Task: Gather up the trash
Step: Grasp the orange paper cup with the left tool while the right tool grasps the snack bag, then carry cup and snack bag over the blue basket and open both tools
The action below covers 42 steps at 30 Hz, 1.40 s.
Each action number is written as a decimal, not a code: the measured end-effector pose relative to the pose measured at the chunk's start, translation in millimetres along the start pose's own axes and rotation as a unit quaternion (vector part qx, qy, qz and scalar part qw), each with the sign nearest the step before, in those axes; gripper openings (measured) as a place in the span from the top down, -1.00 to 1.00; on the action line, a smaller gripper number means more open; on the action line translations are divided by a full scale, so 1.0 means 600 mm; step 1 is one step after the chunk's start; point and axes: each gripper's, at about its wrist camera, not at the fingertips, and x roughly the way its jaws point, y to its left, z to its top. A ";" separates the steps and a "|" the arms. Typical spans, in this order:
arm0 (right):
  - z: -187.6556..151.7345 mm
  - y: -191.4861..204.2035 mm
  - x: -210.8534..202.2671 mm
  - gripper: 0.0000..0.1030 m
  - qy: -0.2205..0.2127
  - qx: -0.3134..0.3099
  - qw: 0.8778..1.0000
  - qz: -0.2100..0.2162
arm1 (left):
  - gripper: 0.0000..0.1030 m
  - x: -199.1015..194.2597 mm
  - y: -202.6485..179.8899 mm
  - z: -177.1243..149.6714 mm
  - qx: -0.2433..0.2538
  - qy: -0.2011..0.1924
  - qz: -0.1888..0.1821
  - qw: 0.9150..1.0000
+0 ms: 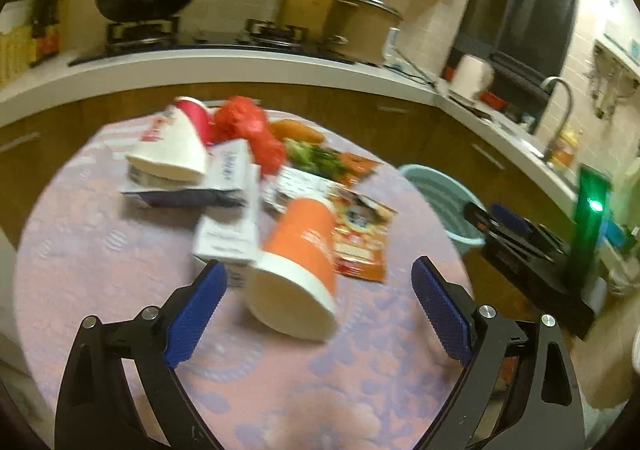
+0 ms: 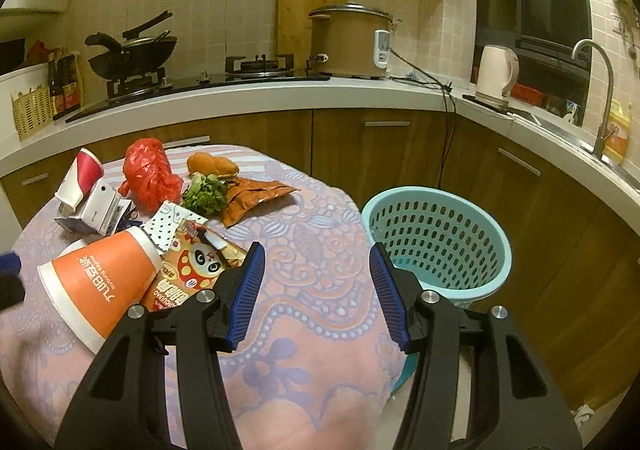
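Note:
An orange paper cup point(image 1: 298, 266) point(image 2: 100, 282) lies on its side on the round table, mouth towards me. My left gripper point(image 1: 318, 286) is open, its blue fingers on either side of the cup's mouth, not touching it. Behind lie a panda snack wrapper point(image 2: 192, 270), white cartons point(image 1: 230, 226), a red-and-white cup point(image 1: 176, 141), a red plastic bag point(image 2: 150, 173), greens point(image 2: 204, 193), bread point(image 2: 214, 165) and a brown wrapper point(image 2: 252, 193). My right gripper point(image 2: 316, 270) is open and empty over the table's right side. A blue-green waste basket point(image 2: 436, 242) stands right of the table.
The table has a pink and purple cloth point(image 2: 304, 330). A curved kitchen counter point(image 2: 280, 93) runs behind with a wok point(image 2: 132, 53), a rice cooker point(image 2: 348, 41), a kettle point(image 2: 496, 73) and a tap point(image 2: 600, 89). Wooden cabinets stand below it.

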 end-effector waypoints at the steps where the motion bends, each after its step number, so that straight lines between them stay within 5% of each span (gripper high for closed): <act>1: 0.000 0.004 0.000 0.01 0.000 -0.003 1.000 0.001 | -0.76 0.010 0.007 0.004 -0.002 0.002 0.012 1.000; 6: 0.007 0.017 0.005 0.01 0.001 -0.015 1.000 0.023 | -0.58 0.059 0.027 0.018 -0.013 0.022 0.020 0.999; 10: 0.025 0.023 0.041 0.01 0.035 -0.020 0.997 0.072 | -0.24 0.090 0.013 0.017 -0.005 0.044 0.002 0.999; 17: 0.031 0.040 0.114 0.01 0.100 -0.051 0.983 0.148 | -0.11 0.129 -0.027 -0.005 0.018 0.069 0.010 0.997; 19: 0.028 0.041 0.139 0.01 0.126 -0.048 0.978 0.162 | 0.07 0.143 -0.030 -0.010 0.018 0.076 0.021 0.997; 24: 0.027 0.046 0.170 0.01 0.152 -0.053 0.971 0.178 | 0.15 0.135 -0.027 -0.009 0.014 0.054 0.044 0.997; 34: 0.029 0.086 0.228 -0.14 0.190 -0.072 0.955 0.216 | 0.16 0.078 -0.021 0.017 -0.001 0.001 0.031 1.000; 38: 0.024 0.102 0.211 0.65 0.182 -0.105 0.951 0.225 | 0.16 0.084 -0.018 0.024 -0.005 0.006 0.035 0.999; 42: 0.029 0.084 0.176 0.84 0.152 -0.097 0.957 0.226 | 0.16 0.083 -0.021 0.031 -0.007 0.002 0.034 0.999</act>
